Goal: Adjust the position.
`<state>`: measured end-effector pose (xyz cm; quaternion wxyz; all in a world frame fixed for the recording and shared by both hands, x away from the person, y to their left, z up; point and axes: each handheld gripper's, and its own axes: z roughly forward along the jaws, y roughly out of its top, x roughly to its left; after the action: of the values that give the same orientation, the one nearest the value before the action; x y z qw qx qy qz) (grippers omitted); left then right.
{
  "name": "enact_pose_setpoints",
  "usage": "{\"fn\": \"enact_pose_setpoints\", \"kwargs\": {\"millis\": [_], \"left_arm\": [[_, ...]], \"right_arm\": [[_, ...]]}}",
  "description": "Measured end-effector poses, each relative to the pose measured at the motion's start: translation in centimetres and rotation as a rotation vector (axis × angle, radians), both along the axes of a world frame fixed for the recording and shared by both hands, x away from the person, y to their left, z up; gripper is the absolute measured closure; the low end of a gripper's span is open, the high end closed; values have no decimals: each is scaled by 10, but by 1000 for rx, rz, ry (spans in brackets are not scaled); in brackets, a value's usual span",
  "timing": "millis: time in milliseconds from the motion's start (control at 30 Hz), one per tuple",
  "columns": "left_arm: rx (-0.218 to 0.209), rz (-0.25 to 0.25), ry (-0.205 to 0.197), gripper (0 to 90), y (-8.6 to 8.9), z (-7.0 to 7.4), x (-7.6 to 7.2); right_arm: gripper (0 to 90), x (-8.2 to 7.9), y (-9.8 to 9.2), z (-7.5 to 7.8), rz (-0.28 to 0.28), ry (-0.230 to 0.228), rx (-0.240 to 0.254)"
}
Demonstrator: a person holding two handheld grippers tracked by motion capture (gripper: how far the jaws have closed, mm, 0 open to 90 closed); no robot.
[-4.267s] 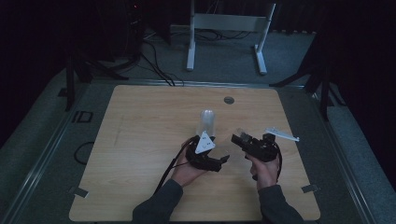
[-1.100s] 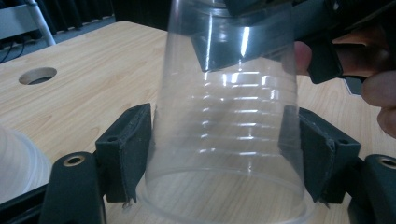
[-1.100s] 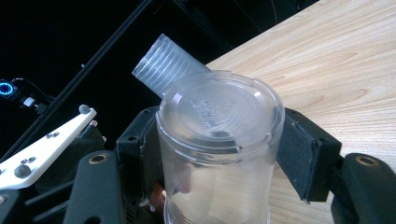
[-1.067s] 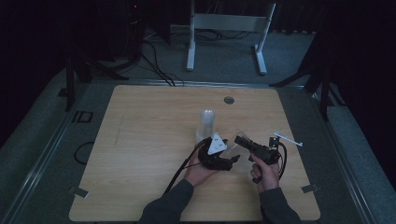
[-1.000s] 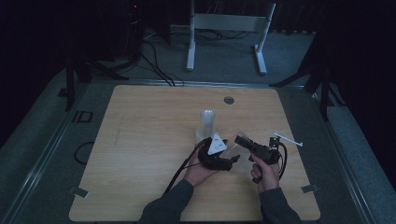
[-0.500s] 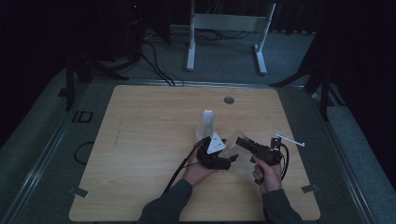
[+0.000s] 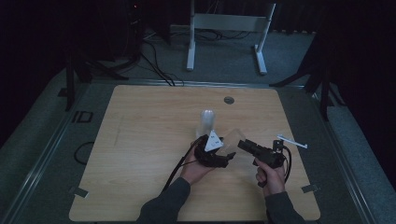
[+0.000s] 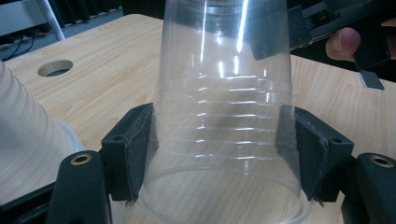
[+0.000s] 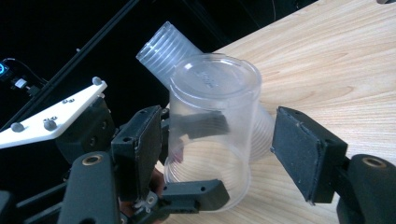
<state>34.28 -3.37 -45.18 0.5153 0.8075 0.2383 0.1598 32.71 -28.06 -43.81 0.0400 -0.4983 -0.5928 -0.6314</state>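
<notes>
Near the table's front edge, a clear cup (image 8: 224, 116) is pinched by the left gripper (image 8: 224, 154); the right gripper (image 9: 219, 140) is spread around it — closed too hard, the thin wall could be buckled — or the cup knocked loose

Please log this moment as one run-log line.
left tongs: shut on clear cup | right tongs: open around cup | cup stack: upright on table

Wooden table (image 7: 140, 140) (cup stack (image 7: 207, 122) upright)
</notes>
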Motion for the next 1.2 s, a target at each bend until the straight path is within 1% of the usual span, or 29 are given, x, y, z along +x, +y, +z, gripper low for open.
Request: {"fn": "enact_pose_setpoints", "kwargs": {"millis": [300,367,400,467,500,533,567,600,733,867,900,967,1200], "left_arm": [[8,-18,7,294,5,3,1],[9,-23,10,294,6,4,1],[10,-25,11,294,7,4,1],[9,-29,13,295,8,5,1],[8,-32,16,294,8,6,1],[8,-35,16,294,9,6,2],[7,-36,15,294,9,7,2],[6,-39,17,294,9,7,2],[4,-49,24,295,11,9,2],[13,-64,34,294,12,10,2],[17,-65,33,294,13,10,3],[18,-70,38,294,14,11,3],[31,-84,43,294,16,13,3]], "right_arm": [[334,-2,-6,-1,-17,1,-33],[335,-3,-7,-1,-18,0,-46],[335,-3,-7,-1,-19,-4,-60],[335,-3,-7,-1,-16,-5,-66],[335,-3,-7,0,-13,-12,-85],[335,-3,-7,0,-13,-12,-85],[336,-4,-6,0,-10,-18,-103],[336,-4,-6,0,-10,-18,-103],[340,-5,-5,1,-5,-25,-130],[345,-5,-6,2,-5,-33,-149],[349,-6,-7,3,-5,-36,-168],[349,-6,-7,3,-5,-38,-175],[356,-6,-5,8,3,-58,-260]]}}
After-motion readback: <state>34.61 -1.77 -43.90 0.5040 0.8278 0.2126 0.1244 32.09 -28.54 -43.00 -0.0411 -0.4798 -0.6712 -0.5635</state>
